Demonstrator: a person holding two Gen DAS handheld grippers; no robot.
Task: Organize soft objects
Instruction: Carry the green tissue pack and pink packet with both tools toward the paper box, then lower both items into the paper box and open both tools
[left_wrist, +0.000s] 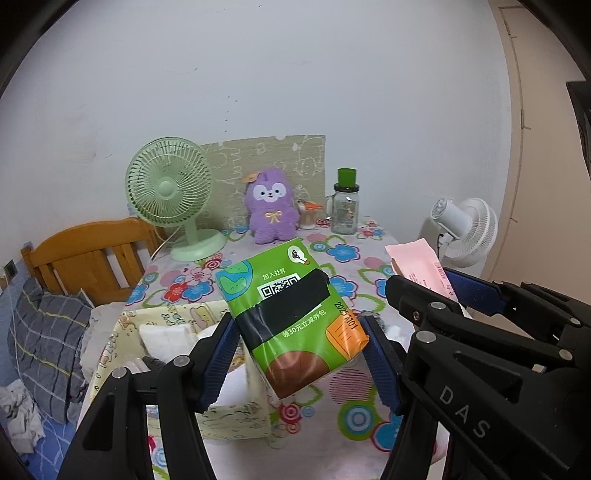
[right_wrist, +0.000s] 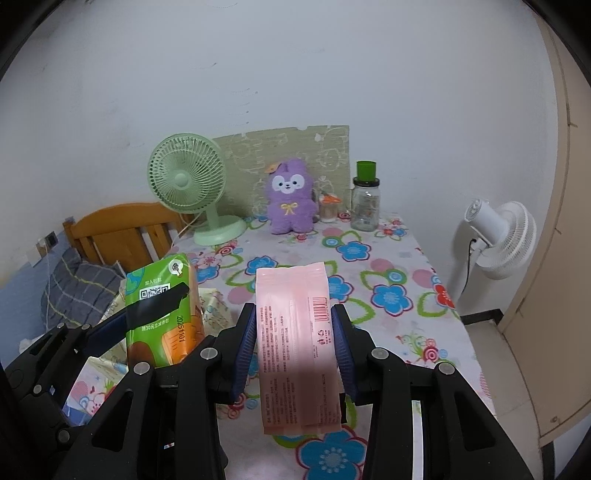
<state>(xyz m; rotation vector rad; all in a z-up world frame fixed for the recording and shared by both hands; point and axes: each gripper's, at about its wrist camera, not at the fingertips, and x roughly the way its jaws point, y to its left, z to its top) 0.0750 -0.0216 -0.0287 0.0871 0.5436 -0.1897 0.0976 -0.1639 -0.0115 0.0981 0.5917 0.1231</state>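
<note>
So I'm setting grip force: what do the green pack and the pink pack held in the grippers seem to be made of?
The green printed tissue pack in the left gripper looks like thin glossy plastic film over soft filling: it shows sheen and rounded, bulging edges. The flat pink pack in the right gripper looks like matte plastic film with a sealed back seam; its contents cannot be seen.

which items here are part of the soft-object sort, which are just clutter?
In play:
green tissue pack, held in left gripper
pink pack, held in right gripper
yellow fabric box
purple plush, possibly

Clutter:
green fan
glass jar
white fan
</note>
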